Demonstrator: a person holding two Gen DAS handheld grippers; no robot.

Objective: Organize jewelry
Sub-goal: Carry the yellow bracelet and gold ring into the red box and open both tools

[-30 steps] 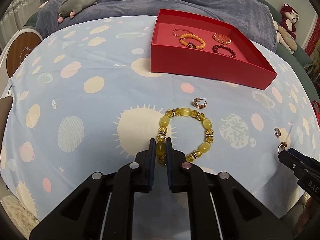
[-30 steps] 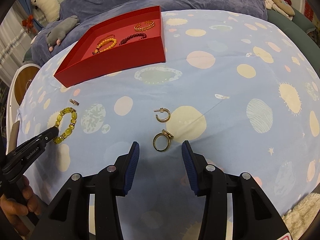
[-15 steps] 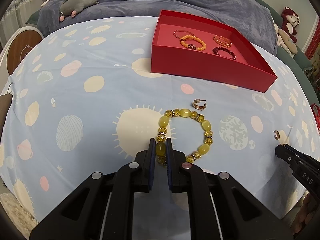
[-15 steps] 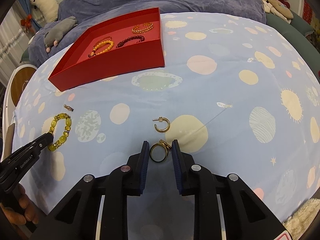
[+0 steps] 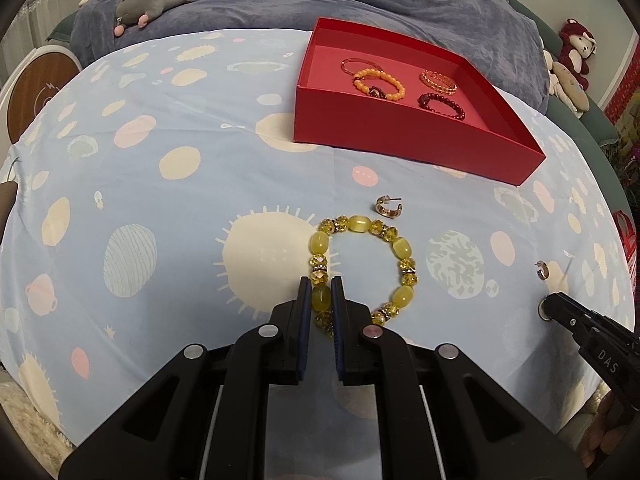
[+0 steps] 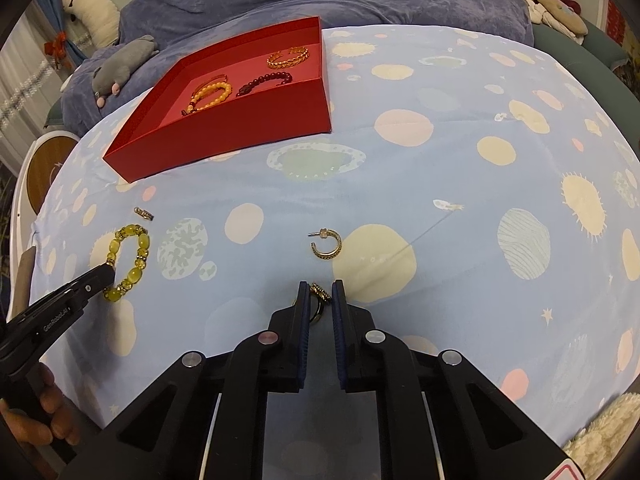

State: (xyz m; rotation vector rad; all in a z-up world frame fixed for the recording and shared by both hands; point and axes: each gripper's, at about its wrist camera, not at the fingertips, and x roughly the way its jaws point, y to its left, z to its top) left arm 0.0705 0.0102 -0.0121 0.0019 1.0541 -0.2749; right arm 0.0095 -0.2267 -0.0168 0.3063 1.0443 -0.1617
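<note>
Left gripper (image 5: pixel 320 300) is clenched on a bead of the yellow glass-bead bracelet (image 5: pixel 362 268), which lies flat on the pale blue planet-print sheet (image 5: pixel 168 208) w/ a small gold hoop earring (image 5: pixel 387 207) just beside it. Right gripper (image 6: pixel 320 300) is clamped on the gold ring w/ stone band (image 6: pixel 319 300), also resting on the sheet; another gold hoop earring (image 6: pixel 326 244) sits near, ahead. Open red cardboard box (image 5: pixel 404 142) further back holds orange, dark red & gold bracelets.

gold ring (image 6: pixel 319 305): lower half hidden between right claw (image 6: pixel 320 294) pads | yellow bead bracelet (image 5: pixel 362 266): near beads behind left claw (image 5: pixel 321 294)
</note>
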